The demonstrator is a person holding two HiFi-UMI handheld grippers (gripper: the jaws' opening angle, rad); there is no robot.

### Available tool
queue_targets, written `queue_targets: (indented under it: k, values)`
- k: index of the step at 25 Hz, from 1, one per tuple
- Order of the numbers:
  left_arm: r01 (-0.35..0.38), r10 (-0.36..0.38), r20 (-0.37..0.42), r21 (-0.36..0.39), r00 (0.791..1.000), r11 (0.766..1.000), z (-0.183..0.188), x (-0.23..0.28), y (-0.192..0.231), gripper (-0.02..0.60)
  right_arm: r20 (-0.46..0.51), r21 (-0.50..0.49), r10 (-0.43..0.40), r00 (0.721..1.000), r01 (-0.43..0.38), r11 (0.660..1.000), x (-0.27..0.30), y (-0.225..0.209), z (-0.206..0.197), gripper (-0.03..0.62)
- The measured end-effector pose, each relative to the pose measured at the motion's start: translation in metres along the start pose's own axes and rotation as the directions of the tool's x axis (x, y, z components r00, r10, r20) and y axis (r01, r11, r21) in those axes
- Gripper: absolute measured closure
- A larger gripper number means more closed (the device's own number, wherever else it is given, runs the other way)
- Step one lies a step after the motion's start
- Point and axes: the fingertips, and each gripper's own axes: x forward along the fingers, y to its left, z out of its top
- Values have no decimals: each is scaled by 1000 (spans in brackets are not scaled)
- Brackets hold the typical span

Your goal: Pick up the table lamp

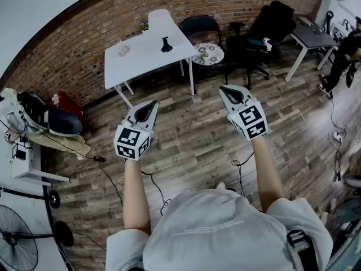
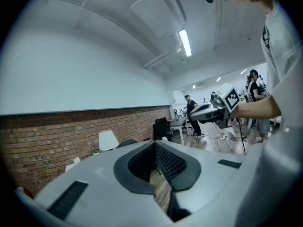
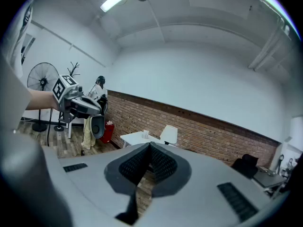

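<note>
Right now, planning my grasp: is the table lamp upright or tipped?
Upright: the table lamp stands on the white table, shade above its dark base.

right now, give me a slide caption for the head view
Left gripper and right gripper, shut and empty, held out toward the table lamp on the white table

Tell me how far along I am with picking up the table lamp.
Nothing is done yet: the table lamp stands untouched on the white table by the brick wall. Both the left gripper and right gripper are over the floor short of it, jaws together and empty. Left: approach, open the jaws, grip and lift the lamp.
</note>
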Motion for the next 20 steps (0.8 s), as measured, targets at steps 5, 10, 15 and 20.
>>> queue_targets:
  k: [5, 10, 15, 20]
  values:
    - [-9, 11, -32, 45, 999, 999, -7, 6, 15, 568, 22, -9, -41, 999, 41, 999, 8, -1, 6, 592]
    - [3, -3, -24, -4, 1000, 1000, -13, 3, 27, 568, 44, -48, -48, 998, 50, 998, 3, 9, 10, 592]
    - [14, -15, -19, -21, 1000, 1000, -24, -6, 39, 566, -16, -40, -92, 996, 92, 995, 9, 20, 3, 594]
    - [31, -31, -12, -26, 999, 999, -31, -16, 56, 566, -57, -31, -83, 995, 81, 996, 22, 39, 7, 594]
